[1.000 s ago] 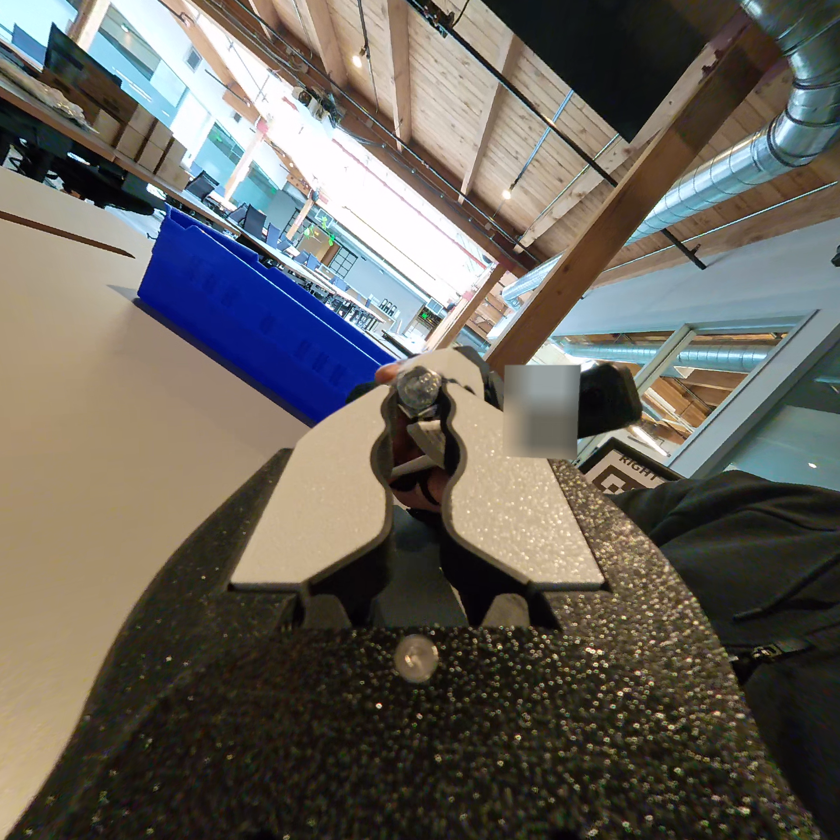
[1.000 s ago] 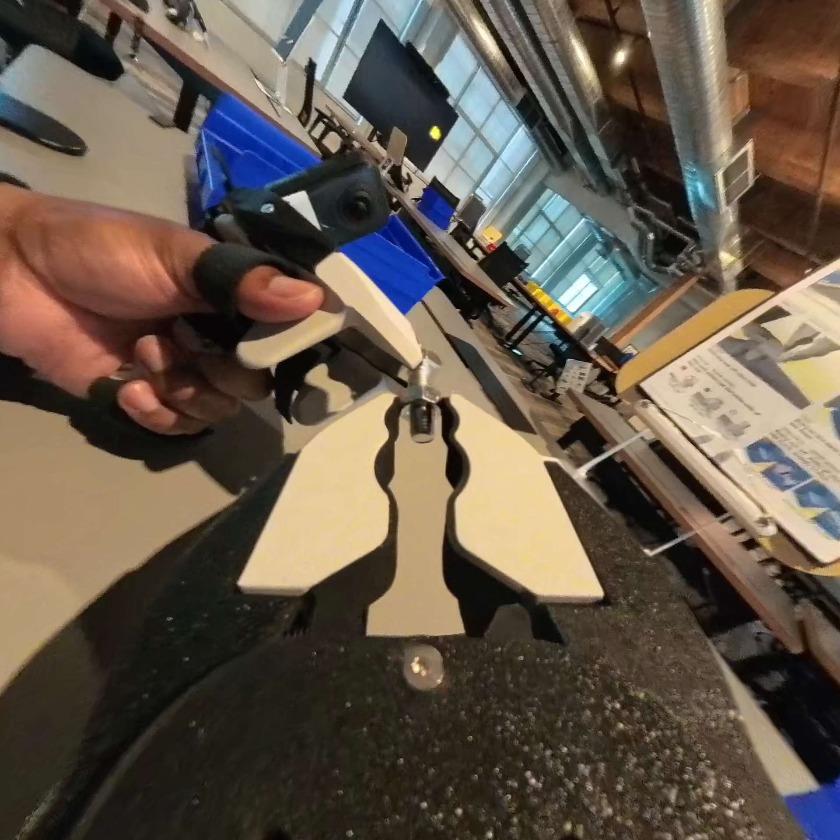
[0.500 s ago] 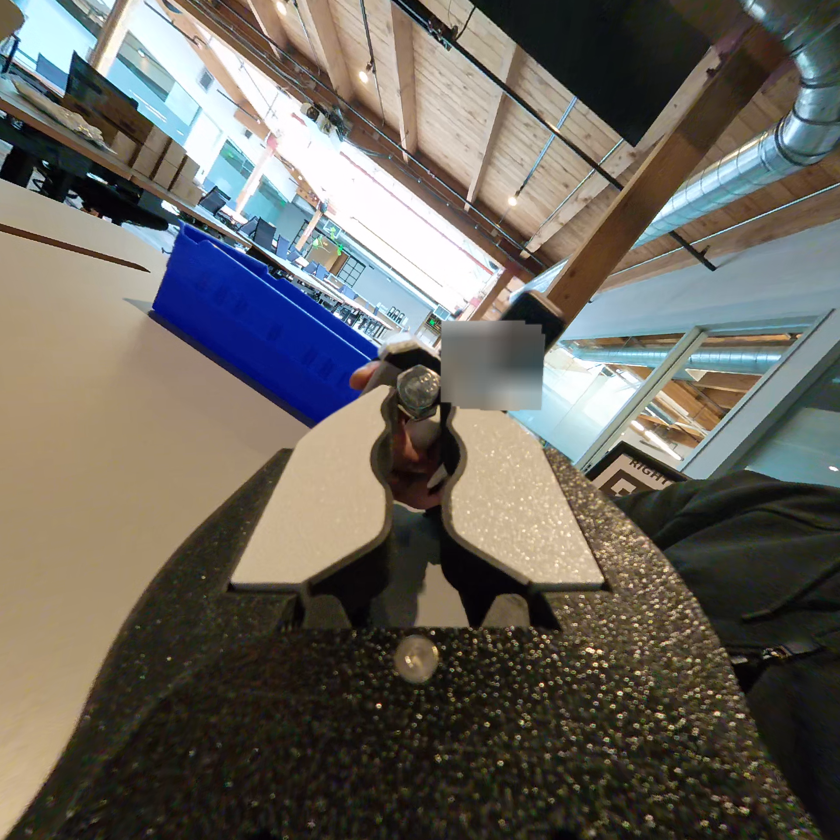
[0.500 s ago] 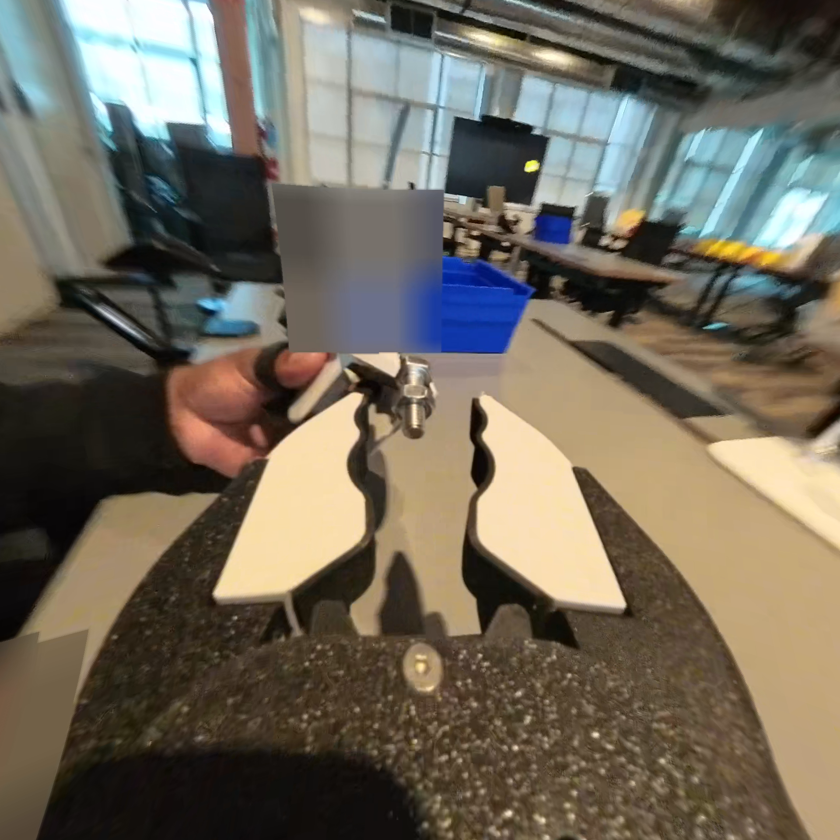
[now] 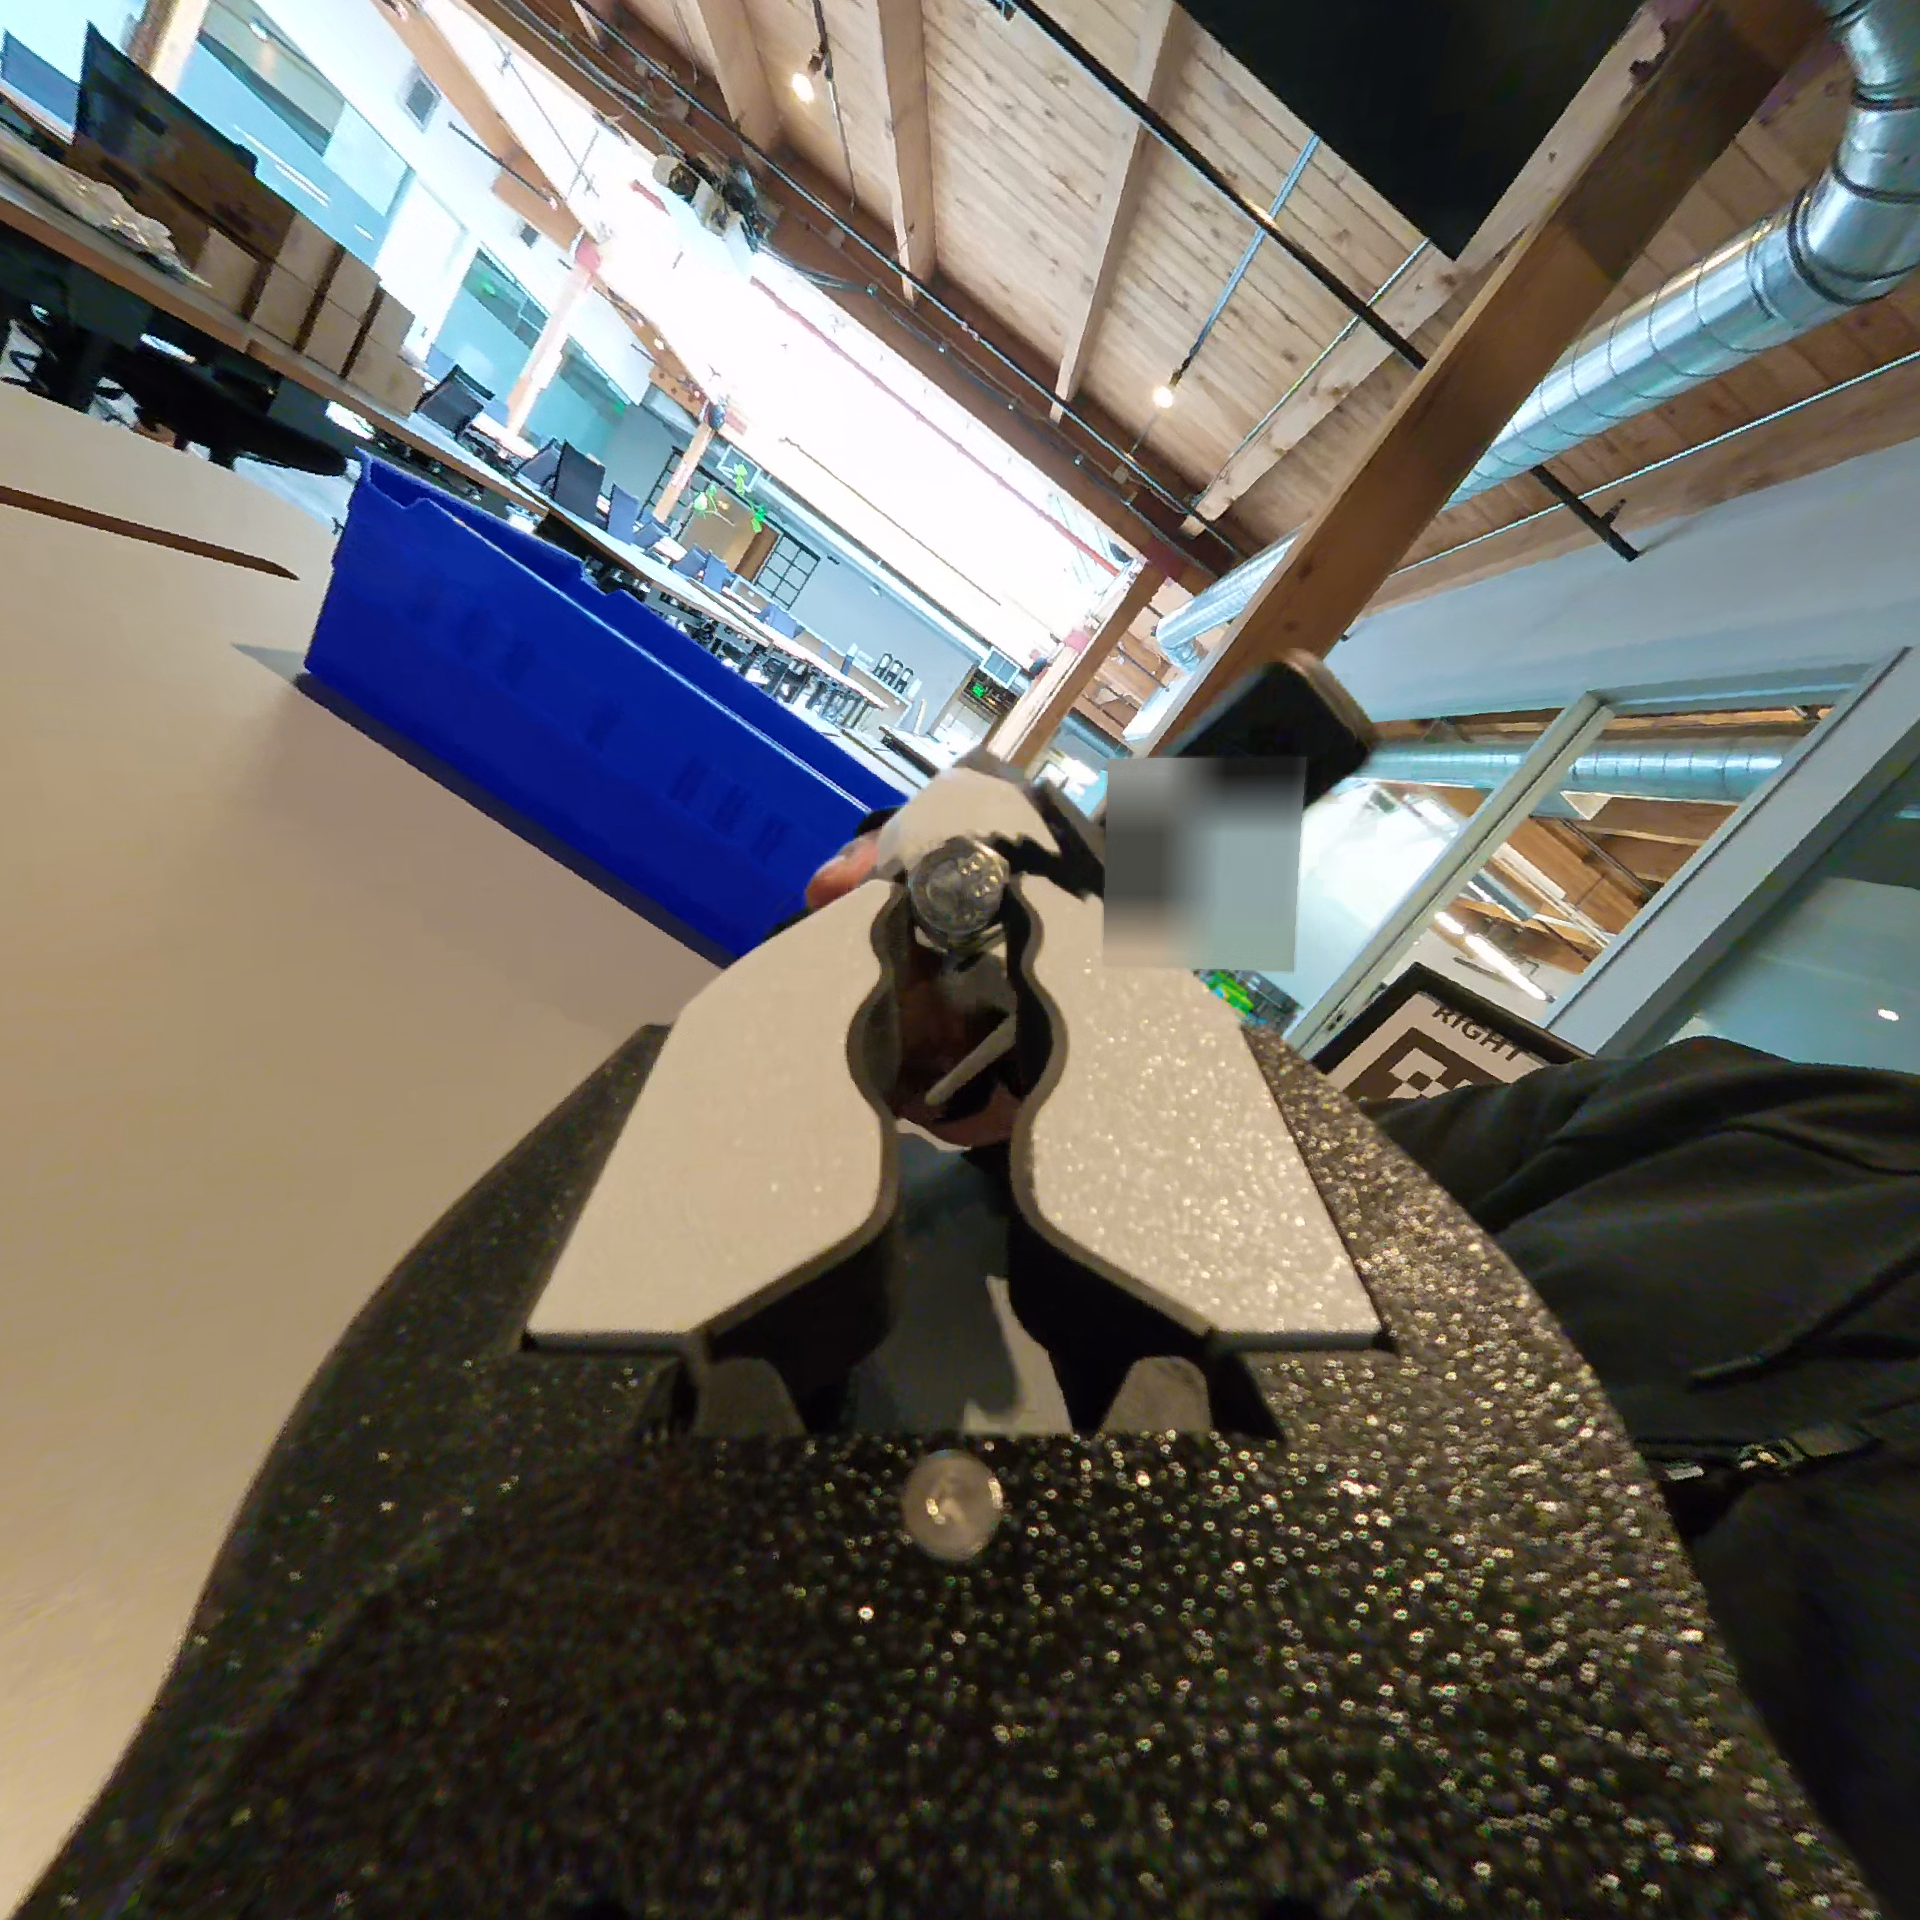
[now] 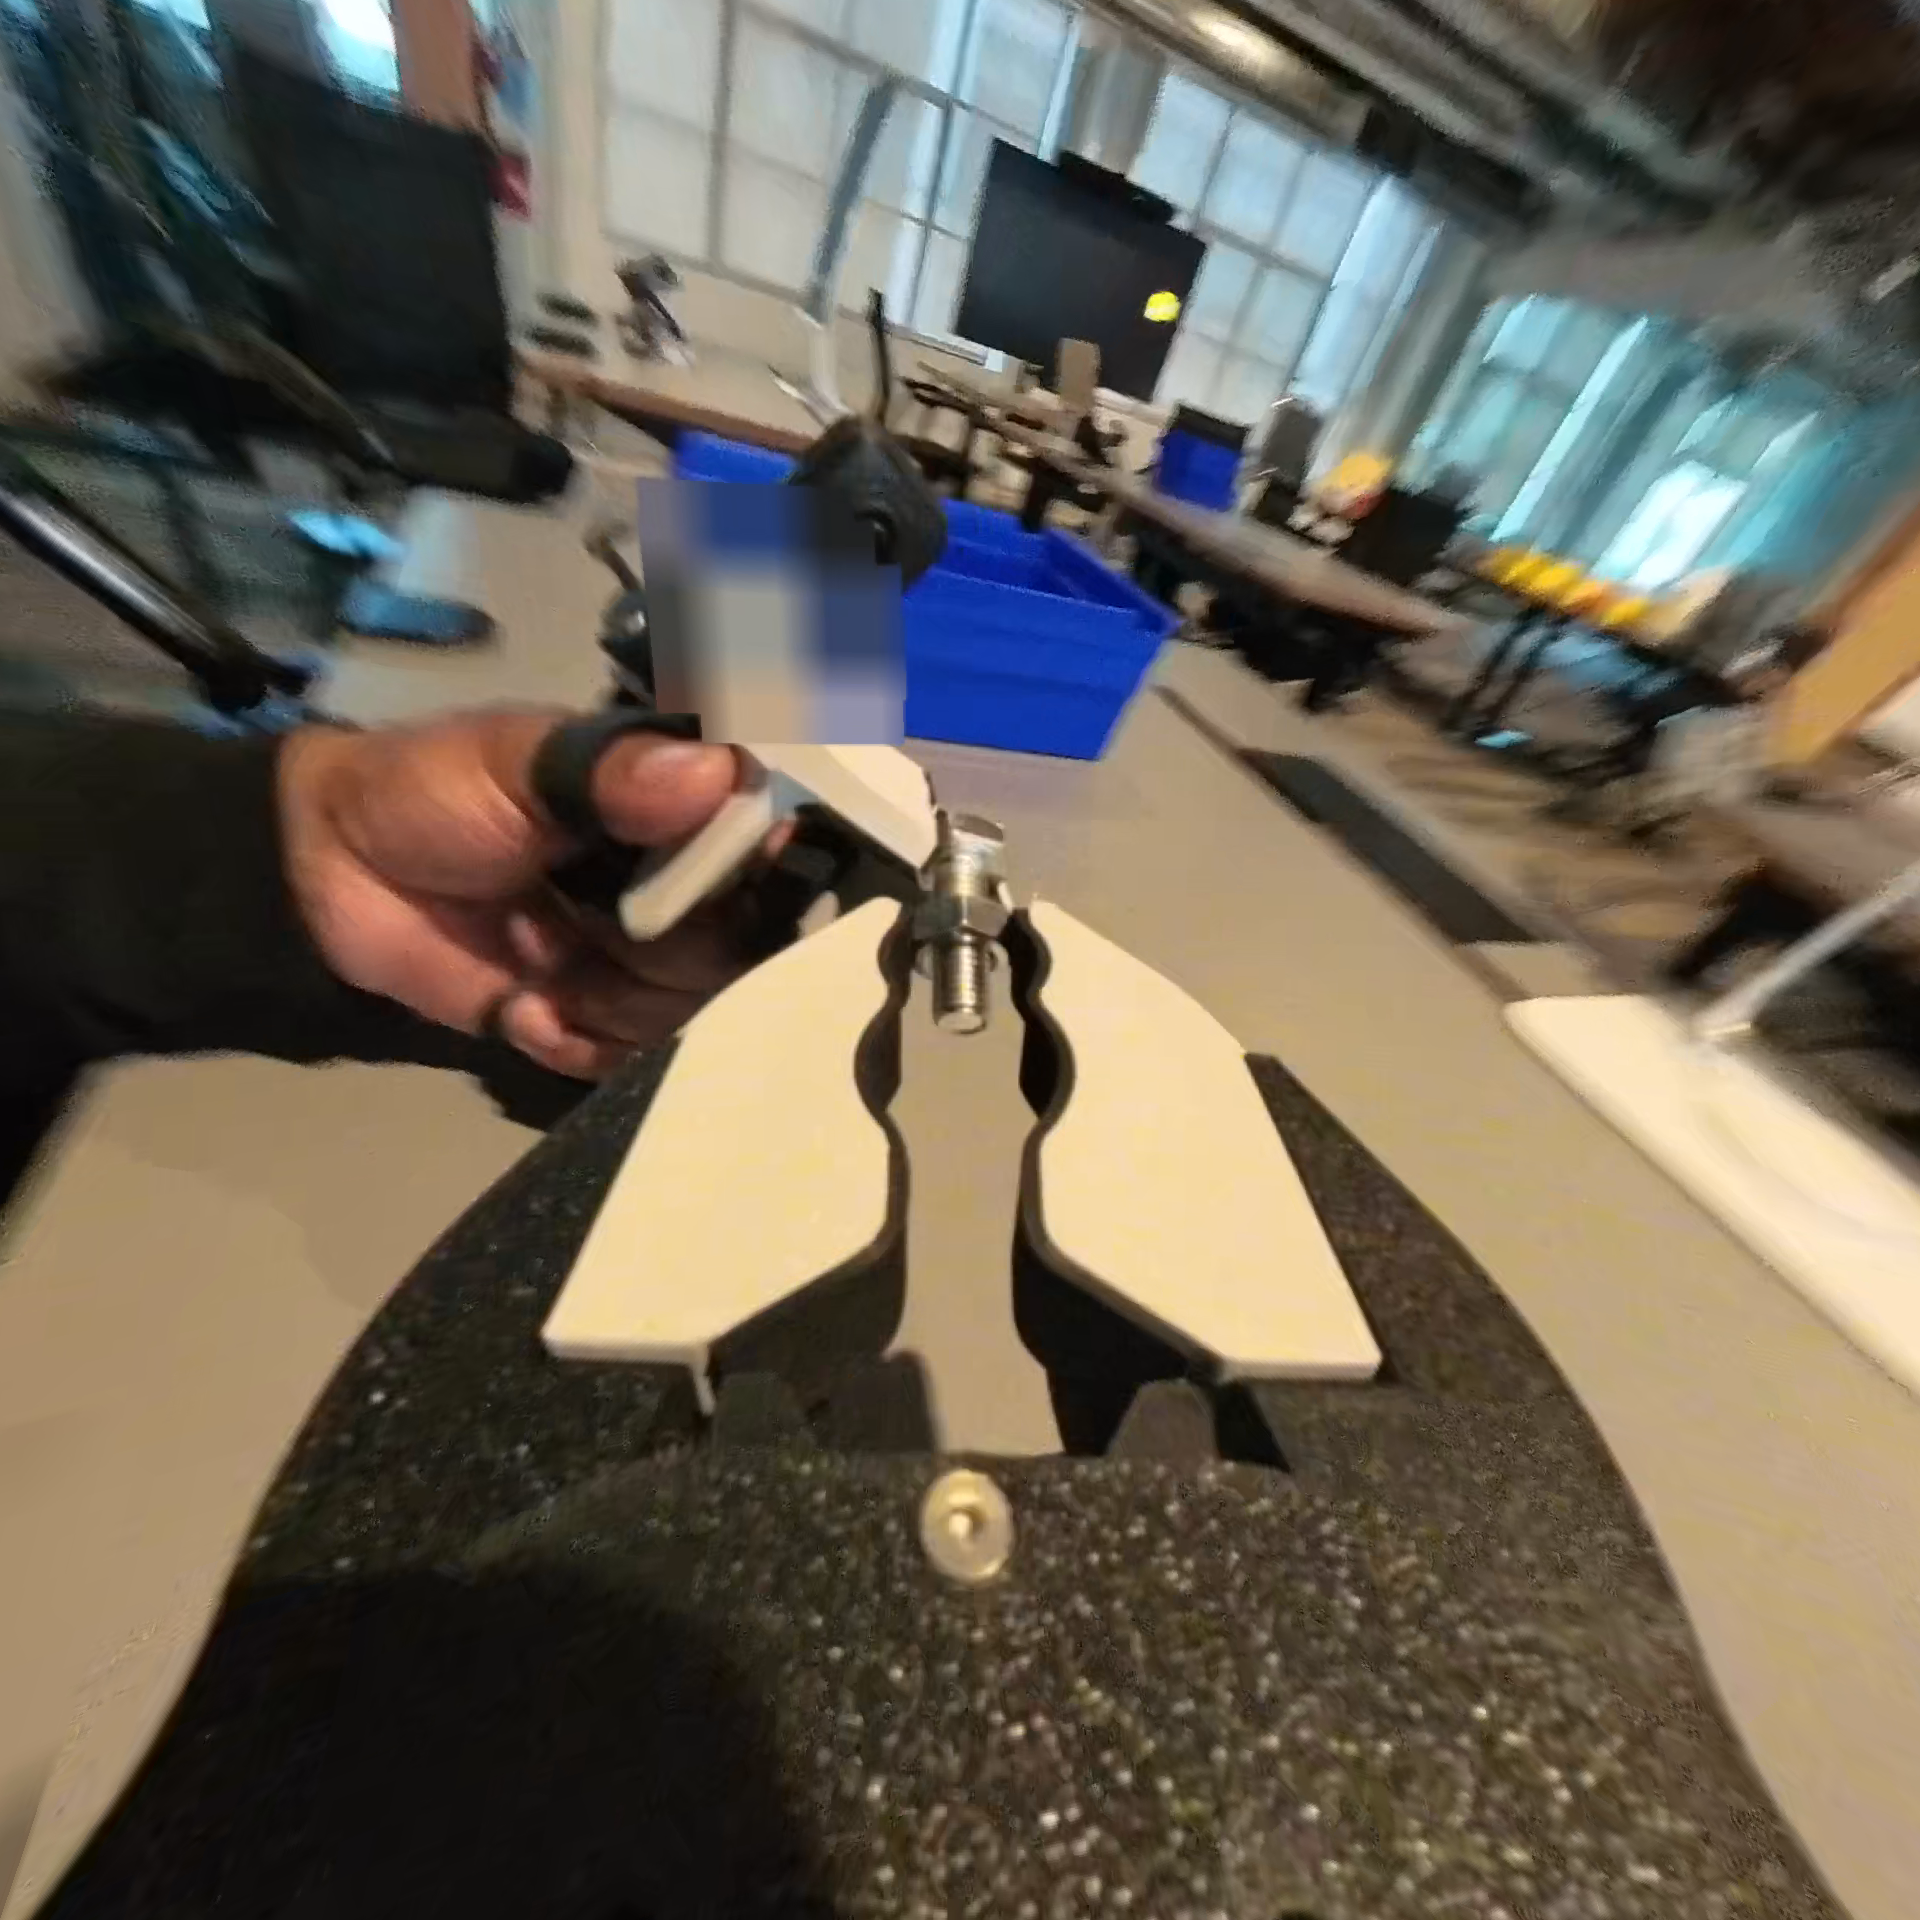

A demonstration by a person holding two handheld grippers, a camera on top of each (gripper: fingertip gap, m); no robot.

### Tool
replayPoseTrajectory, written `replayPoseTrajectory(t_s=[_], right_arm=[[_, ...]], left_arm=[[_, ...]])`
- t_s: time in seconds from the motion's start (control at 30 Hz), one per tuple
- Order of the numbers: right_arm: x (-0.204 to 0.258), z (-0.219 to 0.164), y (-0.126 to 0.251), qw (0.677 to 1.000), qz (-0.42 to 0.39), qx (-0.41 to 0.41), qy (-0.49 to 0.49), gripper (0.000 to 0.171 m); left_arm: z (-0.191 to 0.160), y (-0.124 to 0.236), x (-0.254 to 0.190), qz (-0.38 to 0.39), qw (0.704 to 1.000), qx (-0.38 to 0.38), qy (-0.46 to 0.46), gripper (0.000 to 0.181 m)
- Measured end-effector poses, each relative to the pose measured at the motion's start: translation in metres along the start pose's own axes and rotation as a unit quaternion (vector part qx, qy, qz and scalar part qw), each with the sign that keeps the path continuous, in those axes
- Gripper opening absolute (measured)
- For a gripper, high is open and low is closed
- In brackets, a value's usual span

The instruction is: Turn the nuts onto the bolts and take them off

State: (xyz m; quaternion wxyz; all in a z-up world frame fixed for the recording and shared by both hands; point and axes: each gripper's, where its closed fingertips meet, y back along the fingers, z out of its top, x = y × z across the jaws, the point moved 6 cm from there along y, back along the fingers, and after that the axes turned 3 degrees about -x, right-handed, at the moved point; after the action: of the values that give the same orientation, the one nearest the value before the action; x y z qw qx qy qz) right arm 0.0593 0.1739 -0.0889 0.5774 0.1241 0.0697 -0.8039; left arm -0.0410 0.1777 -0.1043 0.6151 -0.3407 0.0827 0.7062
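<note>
The left gripper (image 5: pixel 954 914) is pinched tight on the head of the bolt (image 5: pixel 954 896), right at its tips. The right gripper (image 6: pixel 961 920) is closed around the nut (image 6: pixel 958 914) on that same bolt, whose threaded end pokes back between its fingers. A blue bin (image 6: pixel 1023 665) sits on the desk (image 6: pixel 1299 1039) beyond them. A black-and-white tag (image 5: pixel 1439 1049) with writing shows to the right of the left gripper.

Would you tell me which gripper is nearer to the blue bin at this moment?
Hard to call. The left gripper holds the bolt before the blue bin; the right gripper closes round the nut on that bolt. Both meet there, apart from the bin.
</note>
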Motion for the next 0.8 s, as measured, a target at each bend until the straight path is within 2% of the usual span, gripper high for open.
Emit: replayPoseTrajectory(t_s=[0.1,0.2,0.27,0.37,0.47,0.6,0.67,0.73,0.8], right_arm=[[-0.007,-0.004,0.001,0.981,0.084,-0.035,-0.171,0.018],[-0.010,-0.008,0.000,0.964,0.113,-0.049,-0.236,0.018],[-0.008,-0.007,0.000,0.973,0.100,-0.048,-0.202,0.018],[-0.004,-0.003,0.001,0.990,0.064,-0.042,-0.119,0.034],[-0.004,-0.001,0.002,0.999,0.002,-0.025,-0.020,0.037],[0.003,0.000,0.002,0.994,-0.045,-0.002,0.095,0.034],[0.004,-0.001,0.001,0.989,-0.068,0.011,0.132,0.024],[0.006,-0.001,0.000,0.986,-0.071,0.018,0.148,0.019],[0.005,-0.001,0.001,0.992,-0.056,0.015,0.116,0.019]], left_arm=[[-0.001,-0.001,-0.002,0.002,1.000,0.006,-0.011,0.017],[-0.001,-0.001,0.000,0.014,1.000,0.010,-0.015,0.017],[0.000,0.000,0.000,0.010,1.000,0.003,-0.011,0.016],[0.002,0.002,0.001,0.011,1.000,-0.010,-0.004,0.016],[0.003,0.003,0.001,0.002,1.000,-0.017,0.006,0.016],[0.002,0.003,0.002,0.003,1.000,-0.016,0.009,0.016],[0.001,0.002,0.002,0.000,1.000,-0.013,0.012,0.016],[0.001,0.001,0.002,-0.003,1.000,-0.010,0.015,0.016],[0.001,0.002,0.002,-0.001,1.000,-0.008,0.012,0.016]])
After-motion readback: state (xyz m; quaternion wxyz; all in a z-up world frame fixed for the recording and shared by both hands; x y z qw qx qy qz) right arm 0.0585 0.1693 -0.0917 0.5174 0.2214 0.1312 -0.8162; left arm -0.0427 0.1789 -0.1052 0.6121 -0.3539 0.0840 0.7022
